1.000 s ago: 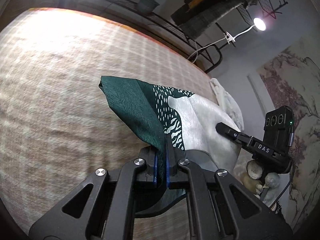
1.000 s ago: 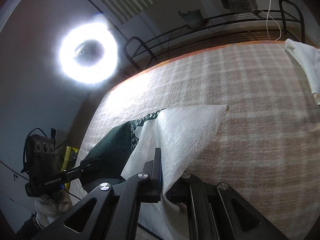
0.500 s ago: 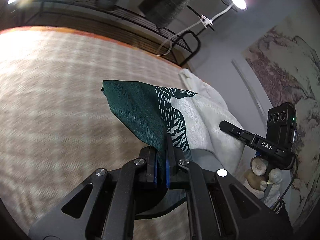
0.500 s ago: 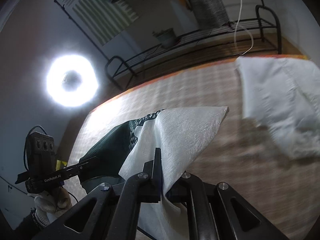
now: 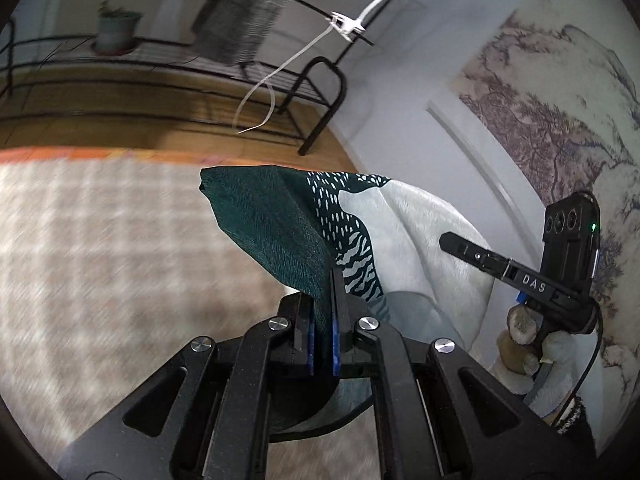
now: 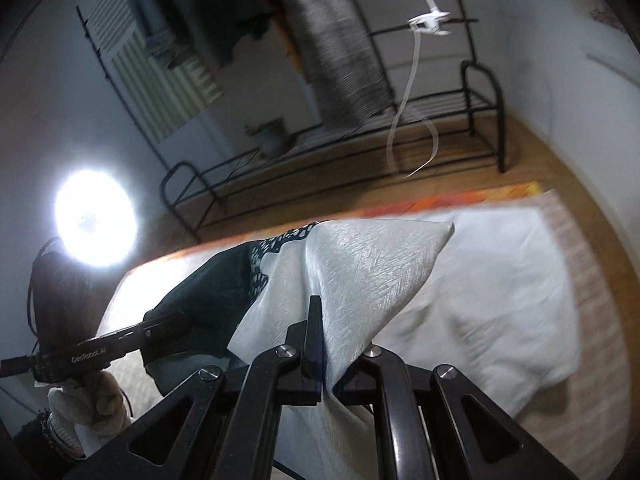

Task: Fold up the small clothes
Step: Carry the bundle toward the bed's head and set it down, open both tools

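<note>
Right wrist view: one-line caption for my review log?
Right tool pinches the white corner of a green-and-white cloth, held above a checked mat.

White cloth [image 6: 500,280] ahead on plaid surface [image 5: 100,248]

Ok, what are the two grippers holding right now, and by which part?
Both hold one green-and-white cloth: the left gripper clamps its dark green corner, the right gripper its white corner, lifted above the checked mat.
</note>
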`<state>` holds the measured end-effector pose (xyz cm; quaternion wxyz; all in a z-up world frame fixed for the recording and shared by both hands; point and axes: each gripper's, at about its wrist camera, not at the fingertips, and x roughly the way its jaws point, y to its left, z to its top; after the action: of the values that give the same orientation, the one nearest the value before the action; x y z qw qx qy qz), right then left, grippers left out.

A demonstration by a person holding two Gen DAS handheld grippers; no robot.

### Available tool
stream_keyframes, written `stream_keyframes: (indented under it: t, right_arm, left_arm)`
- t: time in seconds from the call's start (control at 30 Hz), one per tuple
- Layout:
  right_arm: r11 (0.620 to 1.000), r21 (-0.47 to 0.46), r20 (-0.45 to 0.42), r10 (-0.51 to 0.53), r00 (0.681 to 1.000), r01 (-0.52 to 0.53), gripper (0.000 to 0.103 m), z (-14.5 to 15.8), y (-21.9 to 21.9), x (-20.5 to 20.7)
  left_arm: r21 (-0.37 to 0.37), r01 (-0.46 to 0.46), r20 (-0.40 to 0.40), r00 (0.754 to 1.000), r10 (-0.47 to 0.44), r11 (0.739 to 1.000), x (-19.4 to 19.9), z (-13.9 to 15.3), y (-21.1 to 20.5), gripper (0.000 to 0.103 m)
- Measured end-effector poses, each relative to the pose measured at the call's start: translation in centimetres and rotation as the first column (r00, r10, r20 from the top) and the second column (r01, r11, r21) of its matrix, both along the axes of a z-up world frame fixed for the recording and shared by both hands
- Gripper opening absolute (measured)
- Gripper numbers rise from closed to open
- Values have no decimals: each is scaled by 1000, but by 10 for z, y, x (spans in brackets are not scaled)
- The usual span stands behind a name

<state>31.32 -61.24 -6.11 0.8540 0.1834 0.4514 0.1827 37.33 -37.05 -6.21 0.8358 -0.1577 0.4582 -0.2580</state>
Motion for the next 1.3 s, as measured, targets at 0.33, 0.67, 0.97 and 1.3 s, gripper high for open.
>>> stream_keyframes:
  t: [0.33,0.67,0.97,1.3]
  right_arm:
    - [997,-67,27,-42,999,44,1,-20,-67,46]
    - [991,-128,-29,-27,999,23,1,-57,-77,62]
    - [958,-281,-68,-77,995,55,24,-63,-78,64]
    - [932,-340,-21,-143,989,128,32,-38,-88,51]
  left_arm:
    - [19,35,16,999,-35,999,37,-27,-70,3]
    - [81,63,-14,998,-62,995,38,-45,-94,3]
    - [143,70,-55,997,-62,987,33,-47,-94,8]
    - [225,77,-4,997,-78,971,6,-25,-99,49]
